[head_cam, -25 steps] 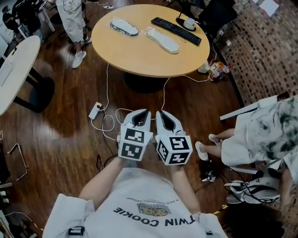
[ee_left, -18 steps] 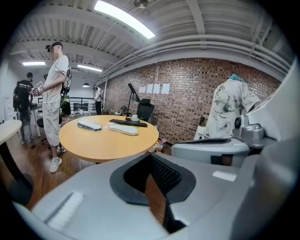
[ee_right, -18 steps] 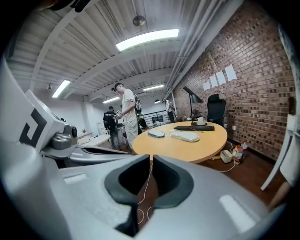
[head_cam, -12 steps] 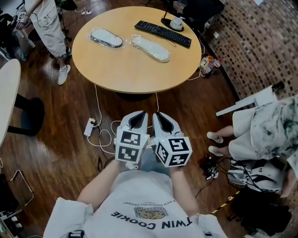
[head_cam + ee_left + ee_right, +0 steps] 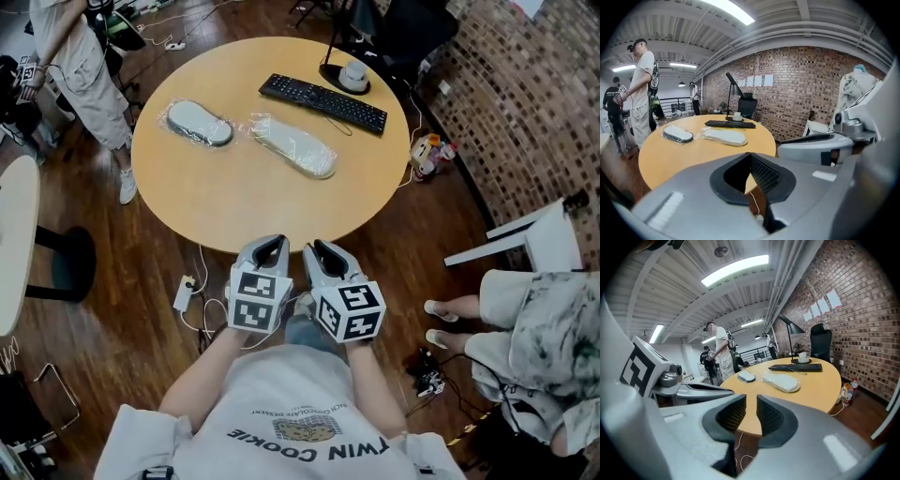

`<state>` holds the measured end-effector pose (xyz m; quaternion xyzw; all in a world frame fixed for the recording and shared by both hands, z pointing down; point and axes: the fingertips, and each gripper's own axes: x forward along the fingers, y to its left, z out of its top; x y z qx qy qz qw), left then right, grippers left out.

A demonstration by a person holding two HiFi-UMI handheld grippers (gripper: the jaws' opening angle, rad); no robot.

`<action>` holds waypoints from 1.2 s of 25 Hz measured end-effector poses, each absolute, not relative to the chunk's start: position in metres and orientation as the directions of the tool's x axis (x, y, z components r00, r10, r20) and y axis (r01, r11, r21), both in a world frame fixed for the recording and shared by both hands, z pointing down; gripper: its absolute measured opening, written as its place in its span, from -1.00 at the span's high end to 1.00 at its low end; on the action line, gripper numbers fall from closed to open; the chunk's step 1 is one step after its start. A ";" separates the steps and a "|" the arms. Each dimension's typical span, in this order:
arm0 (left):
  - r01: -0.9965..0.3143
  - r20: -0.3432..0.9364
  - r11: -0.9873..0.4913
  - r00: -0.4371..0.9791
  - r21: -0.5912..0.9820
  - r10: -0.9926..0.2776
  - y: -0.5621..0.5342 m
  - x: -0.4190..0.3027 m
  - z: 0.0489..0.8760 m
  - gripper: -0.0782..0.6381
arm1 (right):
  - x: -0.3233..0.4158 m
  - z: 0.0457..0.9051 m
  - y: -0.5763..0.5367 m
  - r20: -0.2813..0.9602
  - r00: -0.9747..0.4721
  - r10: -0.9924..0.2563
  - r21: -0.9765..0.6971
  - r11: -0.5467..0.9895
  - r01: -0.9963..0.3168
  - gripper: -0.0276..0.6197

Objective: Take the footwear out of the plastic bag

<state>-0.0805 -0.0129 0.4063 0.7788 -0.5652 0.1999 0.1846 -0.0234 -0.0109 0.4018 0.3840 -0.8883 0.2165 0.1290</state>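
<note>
Two slippers lie on the round wooden table [image 5: 244, 202], each in a clear plastic bag: a grey dark-rimmed one [image 5: 195, 123] on the left and a white one [image 5: 292, 147] beside it. Both grippers hover side by side at the table's near edge, well short of the bags. My left gripper [image 5: 270, 247] has its fingertips touching and holds nothing. My right gripper [image 5: 323, 251] shows a narrow gap between its pads; its jaws have just been opening, with nothing between them. The left gripper view shows the grey slipper [image 5: 678, 134] and the white slipper [image 5: 724, 137] ahead.
A black keyboard [image 5: 323, 103] and a desk lamp's base with a cup [image 5: 353, 77] sit at the table's far side. A person stands at the far left [image 5: 80, 66]; another sits at the right [image 5: 525, 328]. A power strip [image 5: 185, 292] and cables lie on the floor.
Both grippers have been carried forward together, from over the floor cables up to the table's near edge. The table and bagged slippers now lie closer.
</note>
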 end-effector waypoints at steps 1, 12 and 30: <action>-0.957 0.529 -0.284 0.268 0.052 -0.805 -0.027 -0.081 0.407 0.77 | -0.022 0.402 -0.025 0.396 -0.680 -0.617 -0.298 0.615 -0.730 0.73; -0.972 0.584 -0.217 0.127 -0.086 -0.802 -0.139 -0.111 0.415 0.77 | 0.002 0.433 -0.121 0.421 -0.725 -0.545 -0.380 0.620 -0.686 0.64; -0.926 0.721 -0.330 0.101 -0.184 -0.686 -0.311 -0.231 0.491 0.77 | 0.005 0.503 -0.223 0.548 -0.608 -0.574 -0.433 0.427 -0.794 0.56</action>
